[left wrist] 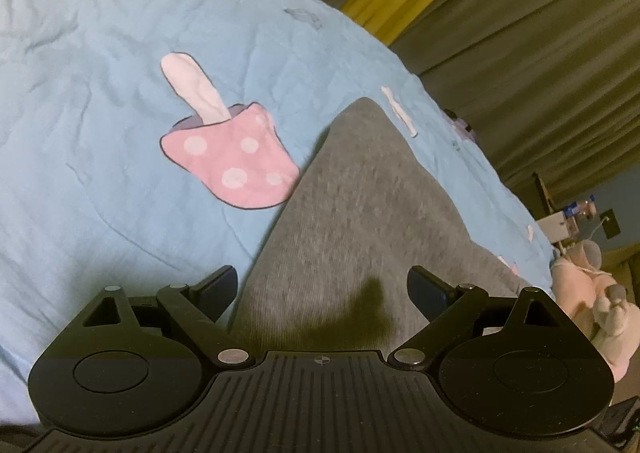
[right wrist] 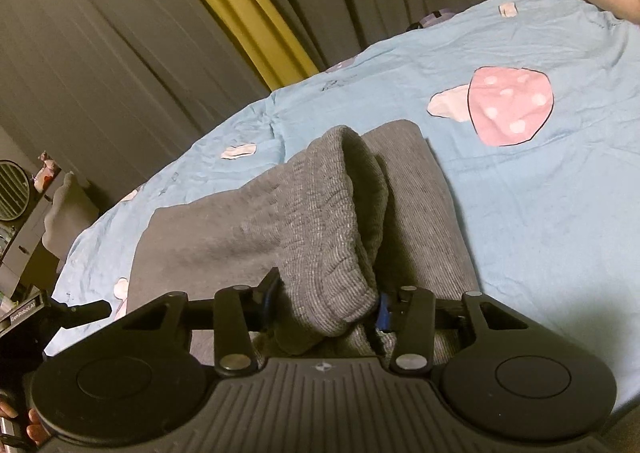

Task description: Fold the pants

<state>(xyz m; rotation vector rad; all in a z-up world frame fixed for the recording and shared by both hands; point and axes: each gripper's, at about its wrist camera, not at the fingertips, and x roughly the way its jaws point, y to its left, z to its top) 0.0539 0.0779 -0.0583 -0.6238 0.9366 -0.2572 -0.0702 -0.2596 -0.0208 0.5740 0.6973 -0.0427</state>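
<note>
Grey knit pants (left wrist: 352, 221) lie on a light blue bed cover (left wrist: 100, 93). In the left wrist view my left gripper (left wrist: 322, 289) is open and empty, its jaws spread just above the flat grey cloth. In the right wrist view my right gripper (right wrist: 328, 305) is shut on a bunched, ribbed fold of the pants (right wrist: 332, 213) and holds it lifted above the flat part of the pants (right wrist: 420, 221). The left gripper also shows at the lower left of the right wrist view (right wrist: 86, 309).
The cover has a pink mushroom patch (left wrist: 228, 157), which also shows in the right wrist view (right wrist: 508, 109). Grey and yellow curtains (right wrist: 160, 33) hang behind the bed. A pink plush toy (left wrist: 592, 301) sits at the bed's right edge. Shelves and a fan (right wrist: 12, 189) stand at far left.
</note>
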